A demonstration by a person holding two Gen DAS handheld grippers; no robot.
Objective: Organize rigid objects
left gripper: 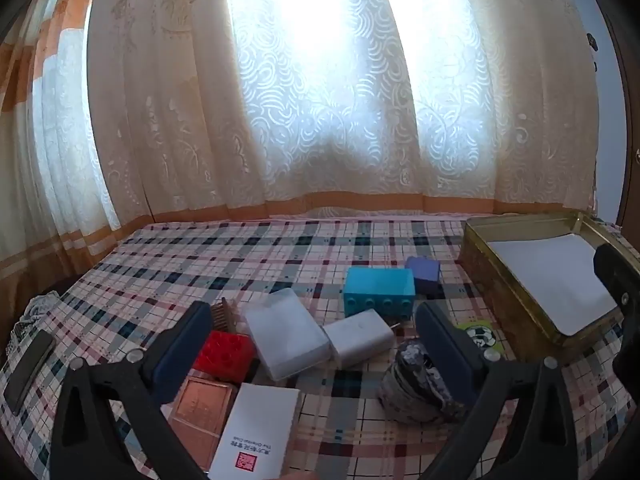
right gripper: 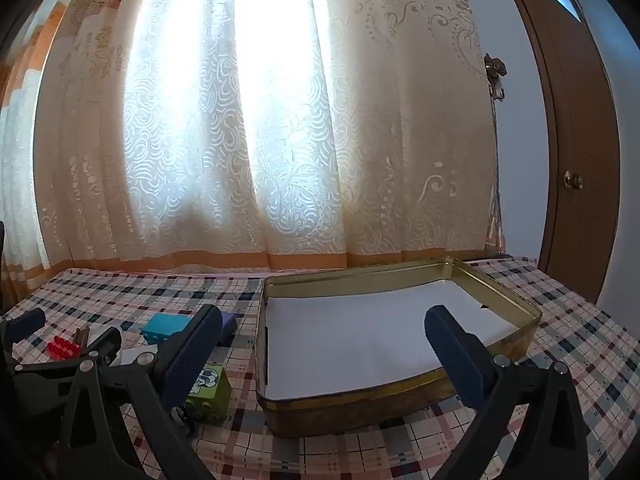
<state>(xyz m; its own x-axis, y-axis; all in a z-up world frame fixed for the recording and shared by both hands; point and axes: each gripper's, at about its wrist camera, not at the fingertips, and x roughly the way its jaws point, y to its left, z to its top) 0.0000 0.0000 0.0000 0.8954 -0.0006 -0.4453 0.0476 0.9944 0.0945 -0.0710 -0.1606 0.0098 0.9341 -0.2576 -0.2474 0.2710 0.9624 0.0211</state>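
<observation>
only left view shows phone (left gripper: 28, 368)

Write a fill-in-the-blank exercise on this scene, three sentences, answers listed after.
1. The bottom of the gold tin is lined with a sheet of ____ paper.
2. The blue brick lies on a ____-patterned cloth.
3. Both the left gripper and the right gripper have their jaws ____, with nothing held.

Answers: white; plaid; open
</observation>
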